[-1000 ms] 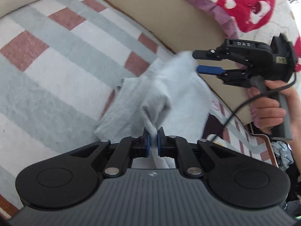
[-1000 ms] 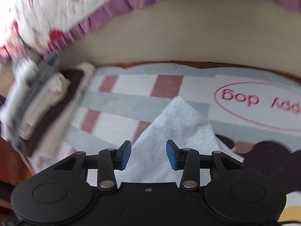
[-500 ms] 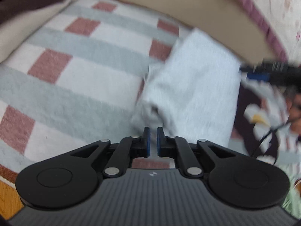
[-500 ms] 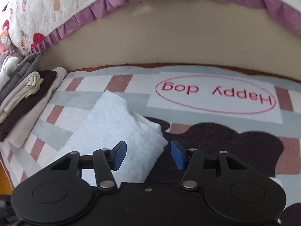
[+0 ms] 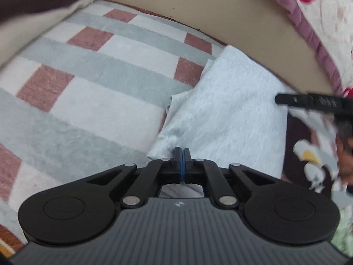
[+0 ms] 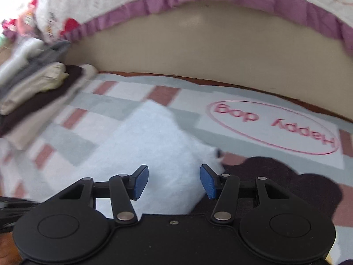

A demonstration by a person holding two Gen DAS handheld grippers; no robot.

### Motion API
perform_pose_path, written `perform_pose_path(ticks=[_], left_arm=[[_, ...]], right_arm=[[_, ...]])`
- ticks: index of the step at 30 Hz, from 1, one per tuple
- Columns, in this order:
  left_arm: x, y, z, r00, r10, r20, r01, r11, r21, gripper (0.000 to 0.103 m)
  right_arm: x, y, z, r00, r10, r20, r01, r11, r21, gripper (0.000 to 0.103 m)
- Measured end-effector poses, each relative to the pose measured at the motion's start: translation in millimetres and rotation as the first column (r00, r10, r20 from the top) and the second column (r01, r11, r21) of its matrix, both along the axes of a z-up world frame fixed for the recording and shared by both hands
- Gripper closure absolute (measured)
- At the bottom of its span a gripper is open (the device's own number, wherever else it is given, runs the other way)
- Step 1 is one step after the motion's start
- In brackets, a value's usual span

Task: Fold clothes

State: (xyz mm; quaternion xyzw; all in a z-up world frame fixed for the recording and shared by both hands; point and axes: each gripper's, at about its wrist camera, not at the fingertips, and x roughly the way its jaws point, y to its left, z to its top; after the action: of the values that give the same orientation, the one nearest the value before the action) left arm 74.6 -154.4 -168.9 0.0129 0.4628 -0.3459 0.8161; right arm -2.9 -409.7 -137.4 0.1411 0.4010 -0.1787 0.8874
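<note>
While the folded pale garment [image 5: 225,119] lies on the checked rug [image 5: 92,101], the left gripper [image 5: 182,154] is closed at its near edge, seemingly empty, and the right gripper [image 6: 174,180] hovers spread above it.

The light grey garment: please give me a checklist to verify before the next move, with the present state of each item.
1. Light grey garment lies folded on the rug: ok.
2. Left gripper is free of the cloth: cannot tell; jaws are together at the near edge.
3. Right gripper is open and empty: ok.
4. Folded edges line up: cannot tell, blurred.
5. Stack of folded clothes stands apart from the garment: ok.
</note>
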Motion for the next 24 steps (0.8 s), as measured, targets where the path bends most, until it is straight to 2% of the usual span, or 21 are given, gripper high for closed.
perform_pose_path(ticks=[2, 6, 8, 10, 12, 13, 14, 16, 17, 19, 21, 24], left_arm=[[-7, -3, 2, 0.999, -0.018, 0.034, 0.016, 0.999, 0.037, 0.1], [-3, 1, 2, 1.0, -0.02, 0.016, 0.019, 0.999, 0.032, 0.1], [-3, 3, 3, 0.999, -0.02, 0.032, 0.019, 0.999, 0.036, 0.1], [-5, 6, 5, 0.998, -0.021, 0.053, 0.018, 0.999, 0.043, 0.1], [-12, 6, 8, 0.992, -0.041, 0.119, 0.031, 0.996, 0.078, 0.099], [-12, 8, 10, 0.993, -0.038, 0.114, 0.031, 0.997, 0.066, 0.096], [-10, 11, 12, 0.995, -0.03, 0.093, 0.027, 0.999, 0.041, 0.089], [-6, 17, 16, 0.999, -0.016, 0.048, 0.017, 1.0, -0.009, 0.078], [-3, 22, 19, 1.0, -0.003, 0.028, 0.004, 0.999, -0.036, 0.074], [2, 30, 22, 0.999, 0.022, 0.025, -0.02, 0.998, -0.058, 0.071], [7, 33, 24, 0.999, 0.033, 0.032, -0.031, 0.998, -0.051, 0.064], [16, 38, 18, 0.998, 0.05, -0.029, -0.052, 0.996, -0.069, 0.061]], right_arm=[[9, -13, -10, 0.999, -0.037, -0.017, 0.037, 0.999, 0.029, 0.044], [13, -30, -23, 0.995, -0.095, 0.009, 0.094, 0.99, 0.106, 0.044], [11, -34, -26, 0.992, -0.124, 0.023, 0.12, 0.984, 0.134, 0.045], [3, -30, -20, 0.987, -0.152, 0.045, 0.148, 0.985, 0.087, 0.045], [-15, -10, -5, 0.98, -0.189, 0.069, 0.194, 0.977, -0.089, 0.04], [-25, 0, 3, 0.975, -0.205, 0.083, 0.218, 0.959, -0.183, 0.038], [-35, 3, 6, 0.975, -0.205, 0.086, 0.216, 0.965, -0.151, 0.038], [-58, 5, 8, 0.977, -0.195, 0.087, 0.198, 0.98, -0.028, 0.039], [-67, 2, 5, 0.976, -0.202, 0.085, 0.197, 0.978, 0.071, 0.039], [-81, -2, -6, 0.972, -0.225, 0.073, 0.198, 0.942, 0.271, 0.039], [-90, -3, -20, 0.971, -0.234, 0.051, 0.19, 0.882, 0.431, 0.039], [-92, 11, -37, 0.982, -0.187, 0.037, 0.136, 0.824, 0.55, 0.039]])
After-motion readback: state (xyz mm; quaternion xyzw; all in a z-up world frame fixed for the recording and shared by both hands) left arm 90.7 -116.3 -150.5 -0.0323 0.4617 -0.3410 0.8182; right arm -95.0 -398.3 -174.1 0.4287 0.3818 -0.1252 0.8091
